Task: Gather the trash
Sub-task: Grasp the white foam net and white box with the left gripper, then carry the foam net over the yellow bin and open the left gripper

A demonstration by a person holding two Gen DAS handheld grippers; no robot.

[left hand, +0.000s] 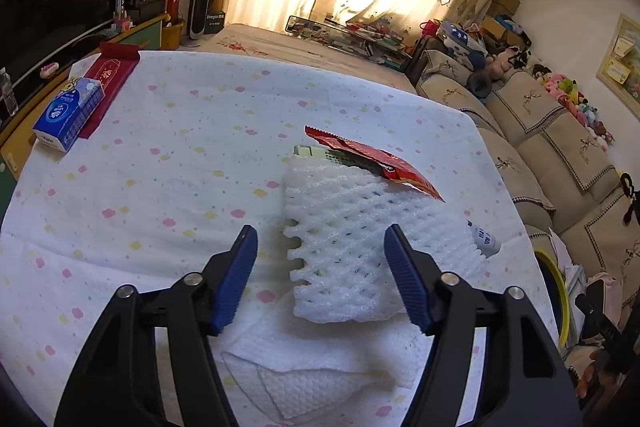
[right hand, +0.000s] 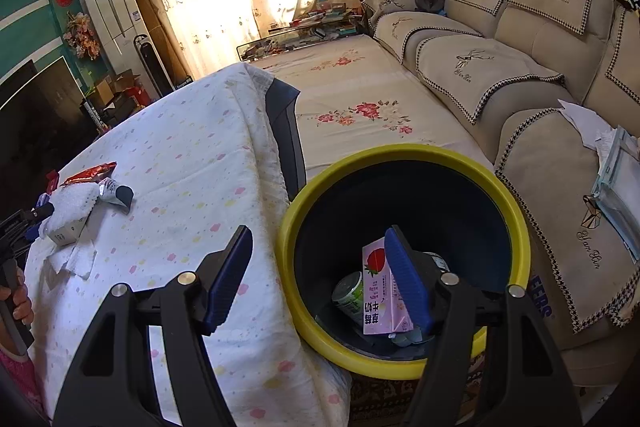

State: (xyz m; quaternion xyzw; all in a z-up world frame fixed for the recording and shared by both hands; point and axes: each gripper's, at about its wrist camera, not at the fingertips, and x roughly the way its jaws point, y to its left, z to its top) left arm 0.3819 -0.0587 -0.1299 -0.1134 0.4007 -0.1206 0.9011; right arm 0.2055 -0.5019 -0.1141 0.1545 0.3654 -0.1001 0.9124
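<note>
Through the left wrist camera, the left gripper (left hand: 320, 271) is hanging over the worktop (left hand: 160, 163) with its jaws standing apart around the near part of a white foam net (left hand: 360, 235); whether the right pad is touching the net cannot be told. A paper towel (left hand: 320, 367) is lying under the jaws. Beyond the net, a red wrapper (left hand: 372, 159) is lying partly over it, and a tissue box (left hand: 68, 115) is sitting well apart at the far left.

Only the right wrist camera is showing inside the yellow-rimmed bin (right hand: 304, 219) beside the worktop: a pink carton (right hand: 380, 291) and a can (right hand: 350, 295) are lying in it. The right gripper (right hand: 318, 277) is hovering with empty jaws apart, one finger over the cloth, the other over the bin. The trash pile is appearing far left.
</note>
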